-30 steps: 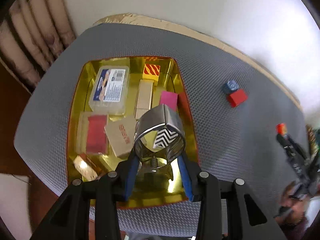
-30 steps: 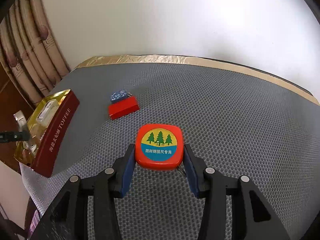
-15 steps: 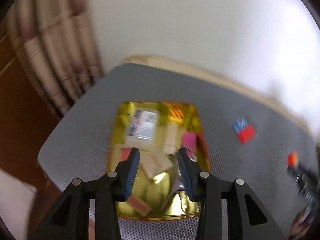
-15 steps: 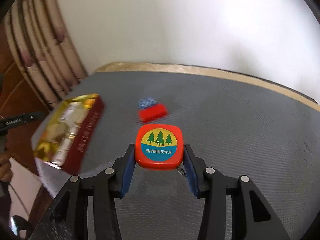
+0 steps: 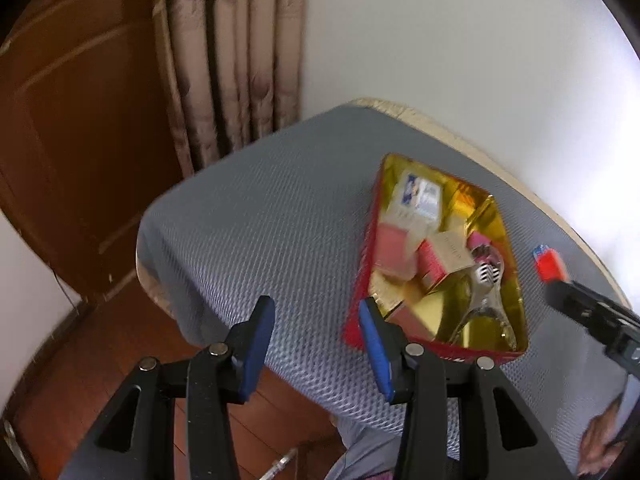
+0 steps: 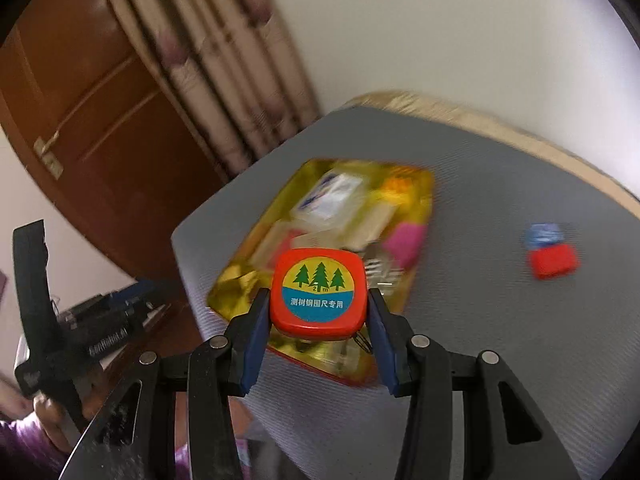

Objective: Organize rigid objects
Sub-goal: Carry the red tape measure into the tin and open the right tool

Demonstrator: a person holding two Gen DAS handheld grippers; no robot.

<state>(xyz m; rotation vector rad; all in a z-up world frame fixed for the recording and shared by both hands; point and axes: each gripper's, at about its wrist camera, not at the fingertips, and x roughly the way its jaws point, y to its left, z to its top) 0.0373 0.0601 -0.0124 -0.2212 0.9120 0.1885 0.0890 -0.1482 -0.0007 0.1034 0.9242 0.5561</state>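
Observation:
A gold-lined red tin (image 5: 508, 224) (image 6: 240, 276) on the grey mat holds several small boxes, a pink block and a metal bracelet (image 5: 486, 276). My left gripper (image 5: 318, 334) is open and empty, pulled back left of the tin over the mat's near edge. My right gripper (image 6: 318, 316) is shut on an orange tape measure (image 6: 318, 294) with a tree label, held above the tin's near end. A red block (image 6: 554, 264) and a small blue piece (image 6: 542, 234) lie on the mat to the right; the red block also shows in the left wrist view (image 5: 552, 266).
The grey mat (image 5: 260, 220) covers a table against a white wall. A curtain (image 5: 232, 52) and a brown door (image 5: 72, 120) stand to the left. The right gripper's body shows at right in the left wrist view (image 5: 596, 316). The view is blurred.
My left gripper let go of the metal bracelet into the tin, opened and drew back to the left. My right gripper carried the tape measure leftward to above the tin.

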